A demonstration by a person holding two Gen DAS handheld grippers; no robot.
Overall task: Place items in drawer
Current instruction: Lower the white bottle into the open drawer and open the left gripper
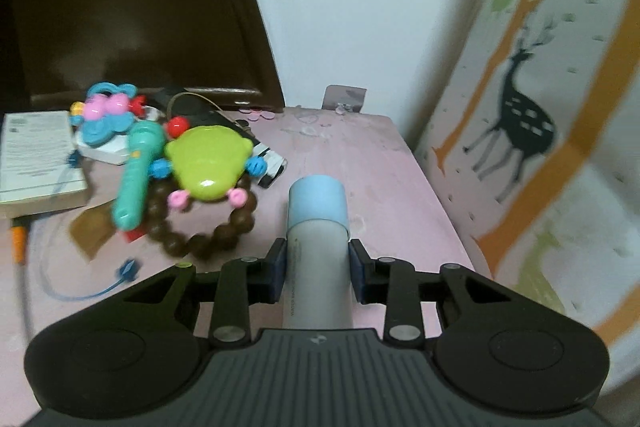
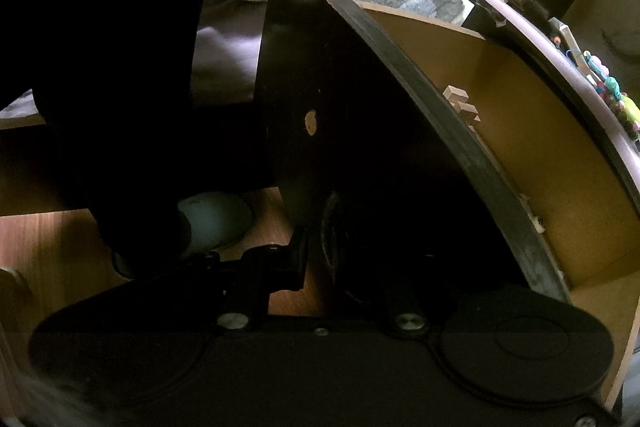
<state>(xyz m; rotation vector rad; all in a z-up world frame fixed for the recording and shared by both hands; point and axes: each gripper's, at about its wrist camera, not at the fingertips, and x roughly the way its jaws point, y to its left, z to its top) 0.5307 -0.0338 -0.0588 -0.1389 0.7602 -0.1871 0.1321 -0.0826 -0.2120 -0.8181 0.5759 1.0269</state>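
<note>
1. Two views, one per gripper. Biggest thing we see: the drawer (image 2: 532, 131), pulled open, tan inside walls, dark front panel facing the right wrist camera. Small pale blocks (image 2: 462, 105) lie inside against the front panel.
2. Pink tabletop (image 1: 360, 163) fills the left wrist view; its edge runs above the open drawer in the right wrist view.
3. Left gripper (image 1: 318, 267) is clamped on a grey tube with a light blue cap (image 1: 318, 223), pads on both sides of the body, cap pointing forward. We see it above the tabletop; contact with the surface is unclear.
4. Right gripper (image 2: 316, 259) is low at the drawer front. It is too dark there: we cannot tell whether the fingers are apart or together, or whether they grip anything.
5. Toy pile on the tabletop's left: green rattle (image 1: 208, 157) resting on a brown bead bracelet (image 1: 200, 227), teal toy microphone (image 1: 138, 175) just beside it.
6. White booklet (image 1: 38, 159) at the far left edge.
</note>
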